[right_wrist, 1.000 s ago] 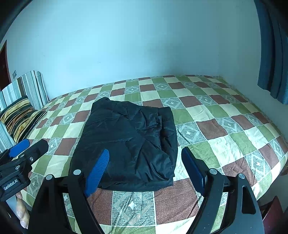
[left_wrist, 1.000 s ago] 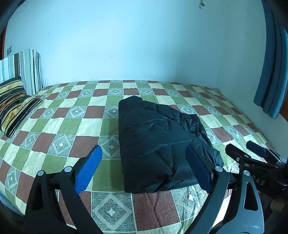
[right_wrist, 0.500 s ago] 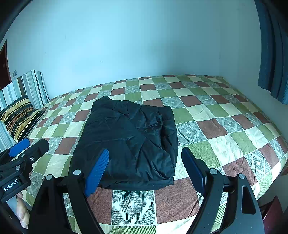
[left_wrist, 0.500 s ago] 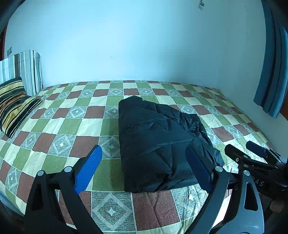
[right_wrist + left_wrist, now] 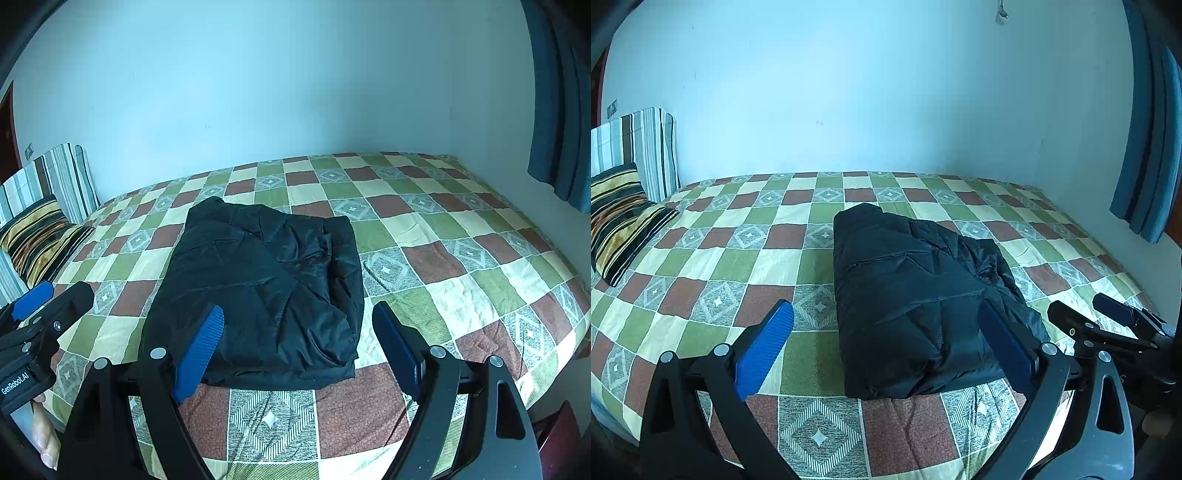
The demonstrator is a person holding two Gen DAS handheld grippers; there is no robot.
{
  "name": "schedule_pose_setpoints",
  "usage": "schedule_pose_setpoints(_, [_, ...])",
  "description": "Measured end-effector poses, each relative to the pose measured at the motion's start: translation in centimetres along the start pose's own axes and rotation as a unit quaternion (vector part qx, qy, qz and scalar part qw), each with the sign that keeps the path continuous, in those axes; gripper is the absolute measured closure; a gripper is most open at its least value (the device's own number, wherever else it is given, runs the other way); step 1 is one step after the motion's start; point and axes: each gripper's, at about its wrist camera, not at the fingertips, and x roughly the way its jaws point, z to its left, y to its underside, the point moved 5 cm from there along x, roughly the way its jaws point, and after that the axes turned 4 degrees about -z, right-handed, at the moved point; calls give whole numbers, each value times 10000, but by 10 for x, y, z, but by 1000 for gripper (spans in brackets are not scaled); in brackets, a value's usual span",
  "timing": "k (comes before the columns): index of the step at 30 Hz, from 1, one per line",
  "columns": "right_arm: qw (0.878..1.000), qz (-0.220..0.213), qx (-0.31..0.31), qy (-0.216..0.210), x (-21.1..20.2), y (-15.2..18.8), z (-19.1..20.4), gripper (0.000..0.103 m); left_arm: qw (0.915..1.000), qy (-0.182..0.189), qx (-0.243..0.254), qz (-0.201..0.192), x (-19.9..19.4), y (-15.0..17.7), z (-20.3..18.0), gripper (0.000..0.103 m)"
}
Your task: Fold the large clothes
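Your black puffer jacket (image 5: pixel 923 302) is sitting folded into a chunky rectangle on the checkered bedspread (image 5: pixel 738 236), close to the bed's near edge. From the left wrist camera, your left gripper (image 5: pixel 884 325) hangs above that edge with its jaws opening, nothing between the blue pads. The jacket lies ahead at about 12 to 1 o'clock, and its near right corner disappears behind the right-hand pad, so I honestly can't tell if pad and fabric touch or just overlap in view.

From the right wrist camera, your right gripper (image 5: pixel 297 325) is spread wide and holding nothing either. Here the jacket (image 5: pixel 266 288) sits at roughly 11 o'clock, its near edge running behind the left pad. Striped pillows (image 5: pixel 624 214) are way off at 9 o'clock, well apart from the jacket.
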Motion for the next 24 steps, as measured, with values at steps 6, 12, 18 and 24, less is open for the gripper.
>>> schedule_pose_setpoints(6, [10000,-36,-16,33,-1,4,-2,18,9999,-89,35,-41,-1,-1,0,3])
schedule_pose_setpoints(12, [9999,-122,-85,62,-3,3,-1,17,9997,-161,127,-102,-3,-2,-3,2])
schedule_pose_setpoints(18, [9999,-73,-91,77,1,3,-2,17,9997,-160,115,-166,-4,-3,-3,2])
schedule_pose_setpoints(24, [9999,-42,-109,87,3,4,-2,17,9996,-137,56,-223,-6,-3,-4,2])
